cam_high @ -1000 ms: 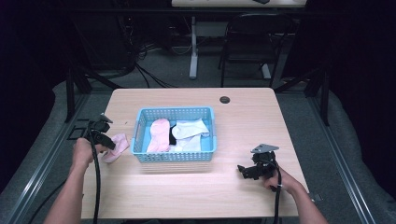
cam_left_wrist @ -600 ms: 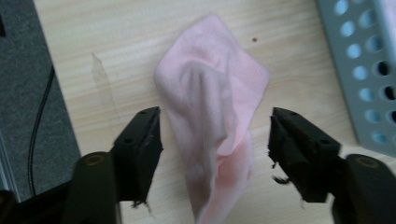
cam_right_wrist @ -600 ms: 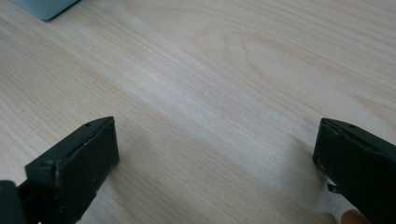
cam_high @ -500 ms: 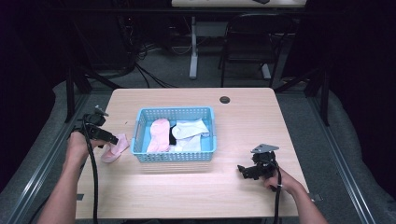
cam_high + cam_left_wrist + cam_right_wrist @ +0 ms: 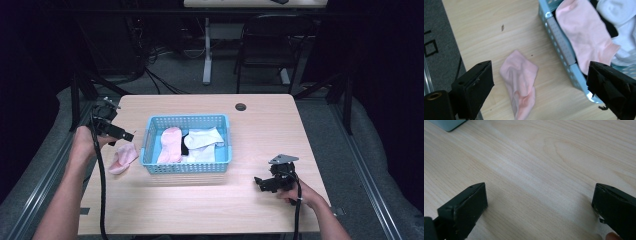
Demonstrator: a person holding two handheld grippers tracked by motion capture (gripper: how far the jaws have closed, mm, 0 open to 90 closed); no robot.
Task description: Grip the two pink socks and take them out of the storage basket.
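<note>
1. Pale wooden tabletop [image 5: 210, 205] under dark surroundings is my workspace.
2. I hold the left gripper [image 5: 116, 134] above a crumpled pink cotton sock [image 5: 521, 80], jaws spread wide and empty.
3. That sock lies just beside the light-blue plastic mesh basket [image 5: 150, 145], which holds pink and white socks.
4. It looks soft and light; I'd pinch the bunched middle.
5. I rest the right gripper [image 5: 265, 183] near the front edge, jaws apart, holding nothing.

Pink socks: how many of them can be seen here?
2. One soft pink fabric sock lies on the table, left of the light blue plastic basket. The other pink sock lies inside it. More may hide under the white ones.
</note>
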